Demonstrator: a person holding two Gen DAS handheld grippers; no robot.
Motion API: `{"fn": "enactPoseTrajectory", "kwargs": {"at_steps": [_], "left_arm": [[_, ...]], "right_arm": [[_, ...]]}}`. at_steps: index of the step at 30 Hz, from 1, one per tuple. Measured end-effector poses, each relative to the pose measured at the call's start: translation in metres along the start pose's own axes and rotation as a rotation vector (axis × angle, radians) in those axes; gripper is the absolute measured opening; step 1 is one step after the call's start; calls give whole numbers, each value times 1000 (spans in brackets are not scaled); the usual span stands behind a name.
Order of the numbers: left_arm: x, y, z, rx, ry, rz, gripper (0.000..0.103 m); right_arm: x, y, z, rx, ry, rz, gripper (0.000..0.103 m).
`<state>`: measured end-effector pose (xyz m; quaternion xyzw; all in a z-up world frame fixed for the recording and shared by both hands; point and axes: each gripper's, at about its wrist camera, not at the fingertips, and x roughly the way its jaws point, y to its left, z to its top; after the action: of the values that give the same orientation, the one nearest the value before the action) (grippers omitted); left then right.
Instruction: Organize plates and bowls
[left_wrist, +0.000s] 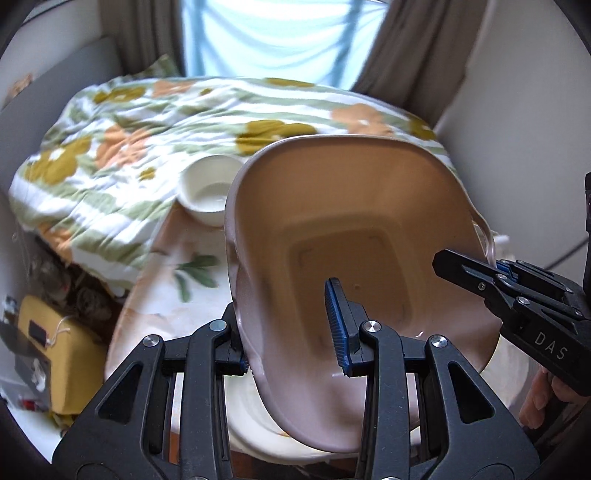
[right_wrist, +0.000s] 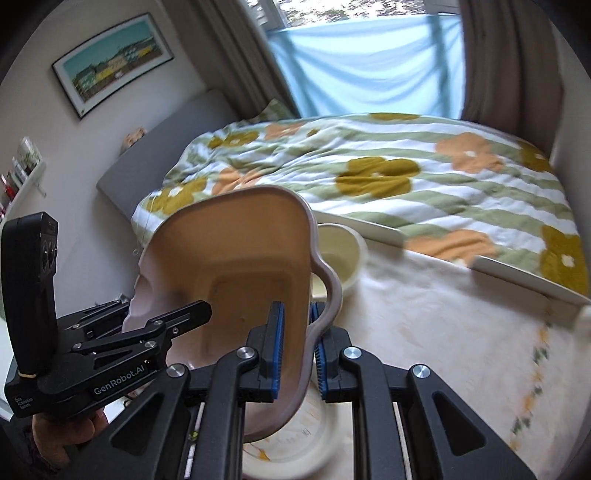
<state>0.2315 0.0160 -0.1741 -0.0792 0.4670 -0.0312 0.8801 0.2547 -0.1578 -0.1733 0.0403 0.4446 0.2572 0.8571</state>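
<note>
While both grippers clamped opposite edges of a pink-rimmed dish (left_wrist: 343, 236), it hung tilted in the air above the cloth-covered table (left_wrist: 159, 280). The left gripper (left_wrist: 291, 332) pinched the dish's near-left rim, one blue-padded finger inside the tan hollow, the other outside and mostly hidden. The right gripper (right_wrist: 297, 350) — its blue pads pressed close on the wavy handle-like edge — held the far side; in the left wrist view it reached in from the right (left_wrist: 491, 273). Beyond the fingertips a small white bowl (left_wrist: 207, 192) sat on the table, just past the dish's rim. Directly beneath the fingers lay a cream plate (right_wrist: 295, 439), apart from the dish. A flowered quilt (right_wrist: 388, 173) covered the bed behind.
</note>
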Motion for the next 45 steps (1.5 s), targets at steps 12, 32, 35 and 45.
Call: {"fn": "enactPoseTrajectory", "kwargs": {"at_steps": [12, 32, 35, 45], "left_arm": [[33, -169, -47, 190, 101, -230, 30], [149, -232, -124, 261, 270, -254, 31], [149, -234, -126, 273, 266, -249, 31], [152, -235, -124, 312, 264, -199, 65]], "right_arm": [[-93, -117, -88, 220, -35, -221, 14], [-53, -206, -177, 320, 41, -273, 14], [-51, -208, -179, 329, 47, -272, 14], [-44, -218, -188, 430, 54, -257, 26]]}}
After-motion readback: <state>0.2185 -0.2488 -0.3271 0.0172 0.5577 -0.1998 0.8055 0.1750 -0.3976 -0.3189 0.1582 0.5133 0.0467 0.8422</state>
